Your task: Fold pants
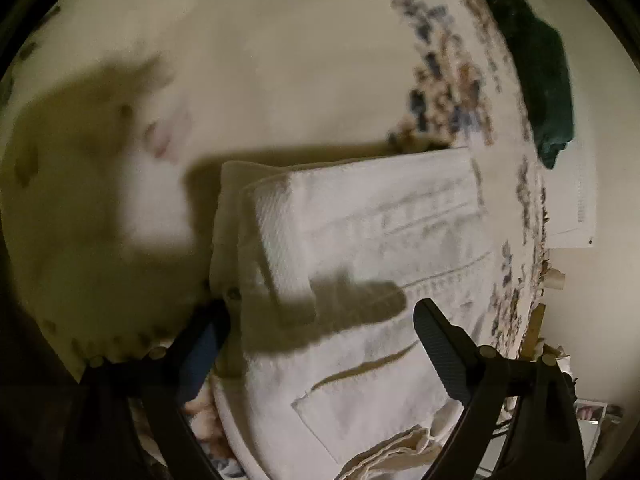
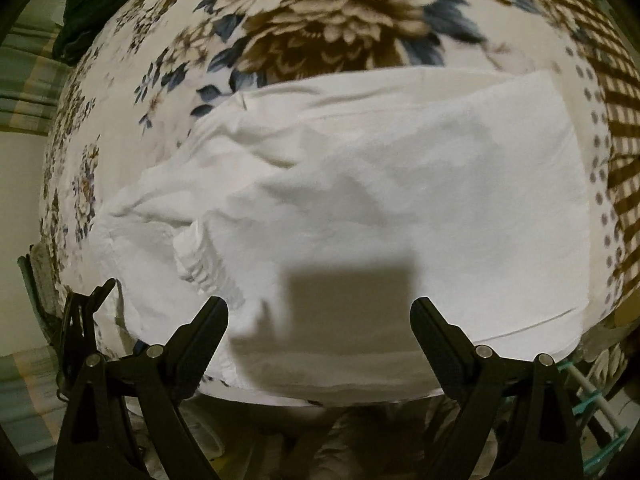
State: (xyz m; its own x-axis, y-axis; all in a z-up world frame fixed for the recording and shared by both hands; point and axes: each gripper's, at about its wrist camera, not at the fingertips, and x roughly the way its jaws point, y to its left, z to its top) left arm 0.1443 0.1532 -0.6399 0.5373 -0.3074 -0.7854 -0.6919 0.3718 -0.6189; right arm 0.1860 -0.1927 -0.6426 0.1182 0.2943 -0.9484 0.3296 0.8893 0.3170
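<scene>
White pants (image 1: 360, 248) lie folded on a cream, flower-printed bed cover (image 1: 280, 60); a back pocket and the waistband with a button show at the lower left of the left wrist view. My left gripper (image 1: 320, 320) hovers over them, its jaws wide apart with nothing between them. In the right wrist view the pants (image 2: 400, 200) spread as a broad folded white slab, with bunched cloth at the left. My right gripper (image 2: 320, 316) stands open above their near edge, its pads clear of the cloth. Both grippers cast shadows on the fabric.
A dark green garment (image 1: 540, 76) lies at the bed's far edge, also seen as a dark green heap (image 2: 84, 12) at the top left. A brown checked border (image 2: 612, 120) runs along the cover's right side. The floor and clutter show beyond the bed edge (image 1: 568, 320).
</scene>
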